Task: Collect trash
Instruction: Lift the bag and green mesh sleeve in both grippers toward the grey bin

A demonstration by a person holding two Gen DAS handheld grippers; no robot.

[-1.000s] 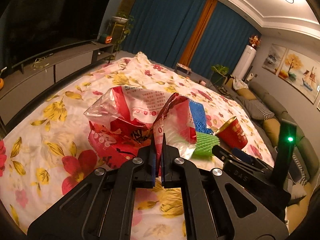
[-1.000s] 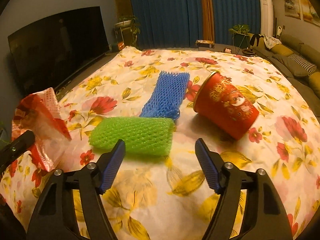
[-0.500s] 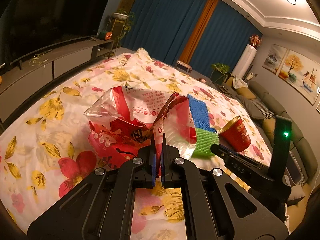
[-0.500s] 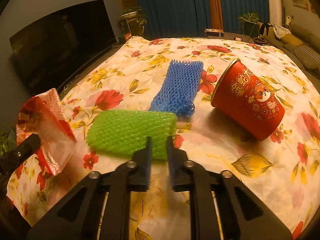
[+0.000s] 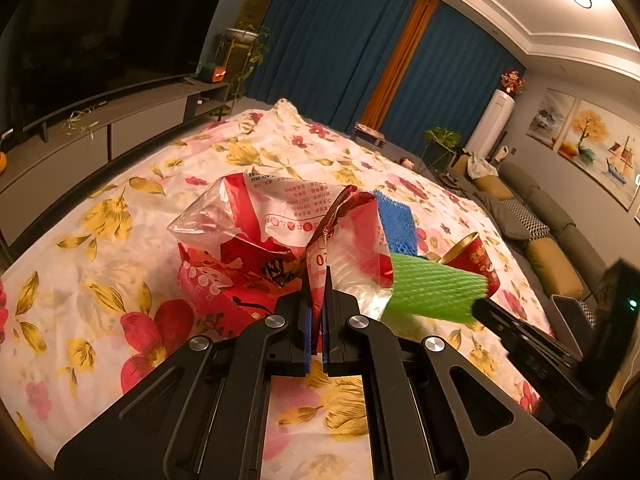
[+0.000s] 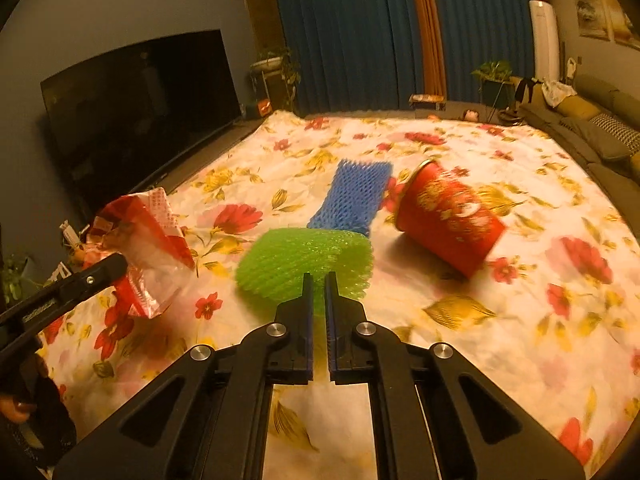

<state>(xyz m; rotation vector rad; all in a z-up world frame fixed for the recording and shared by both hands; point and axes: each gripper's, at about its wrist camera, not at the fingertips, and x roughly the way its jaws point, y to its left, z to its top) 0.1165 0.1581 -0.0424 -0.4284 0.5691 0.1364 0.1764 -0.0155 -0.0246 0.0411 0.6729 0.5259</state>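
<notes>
My left gripper (image 5: 317, 276) is shut on the edge of a crumpled red and clear plastic bag (image 5: 256, 240), which stands open on the floral cloth. My right gripper (image 6: 319, 280) has its jaws closing on a green foam net (image 6: 304, 256), whose near edge is pinched between the pads while the rest bulges ahead of them. In the left wrist view the green foam net (image 5: 432, 292) hangs just right of the bag, a little above the cloth. A blue foam net (image 6: 354, 196) lies flat behind it. On its side to the right lies a red paper cup (image 6: 452, 224).
A floral cloth (image 6: 520, 320) covers the whole surface. A dark television (image 6: 136, 108) on a low cabinet runs along the left. A sofa (image 5: 560, 240) with cushions lines the right. Blue curtains and plants stand at the back. A hand (image 6: 16, 404) shows at the lower left.
My right gripper went from wide open to shut, pushed forward onto the green foam net and lifted it, bunching it up. My left gripper kept still with the bag.
</notes>
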